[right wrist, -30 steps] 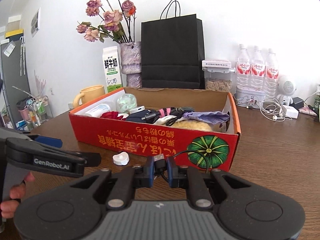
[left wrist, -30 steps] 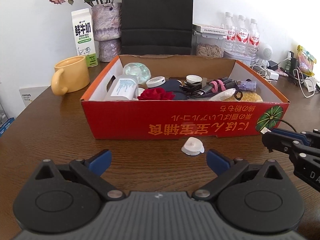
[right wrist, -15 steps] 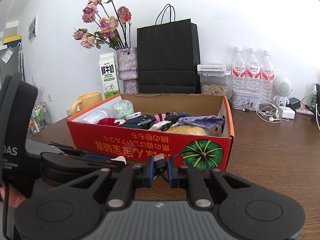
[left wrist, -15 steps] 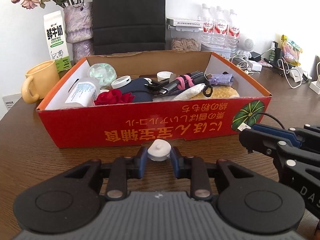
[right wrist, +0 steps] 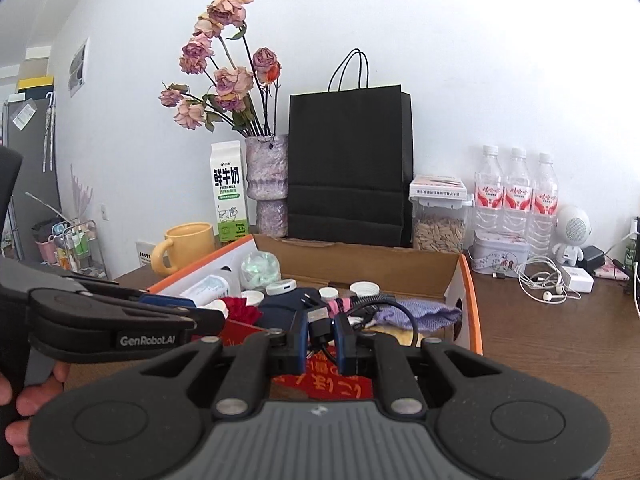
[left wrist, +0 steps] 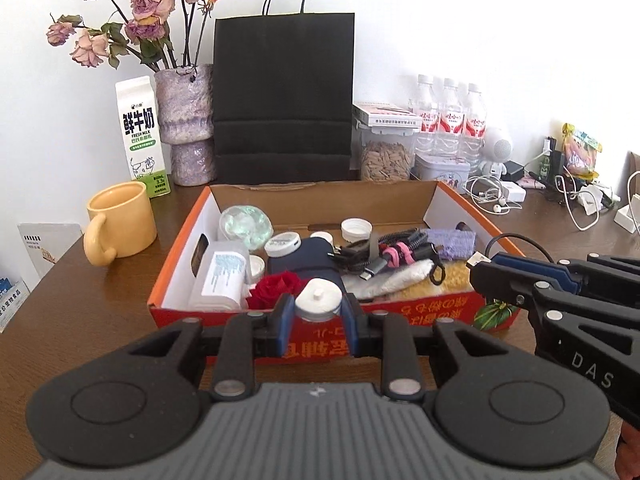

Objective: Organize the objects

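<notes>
You've got the white cap (left wrist: 319,301) clenched in the left gripper (left wrist: 318,312) and a USB plug (right wrist: 320,319) pinched in the right gripper (right wrist: 321,330), both held at the box's (left wrist: 412,304) near wall, so next carry each over the rim and release inside.

Brown wooden table (left wrist: 100,292) bearing red cardboard box (left wrist: 400,312), yellow mug (left wrist: 124,220), milk carton (left wrist: 140,136).

Box (left wrist: 404,322): red front with yellow lettering and a green pumpkin print, orange rim, white inner walls. Cap (left wrist: 318,300): white. Fingers (left wrist: 283,318): blue pads on black. Mug (left wrist: 120,230): yellow. Bag (left wrist: 282,100): black. Worktop (left wrist: 88,300): dark brown woodgrain. Rose (left wrist: 276,286): red.
</notes>
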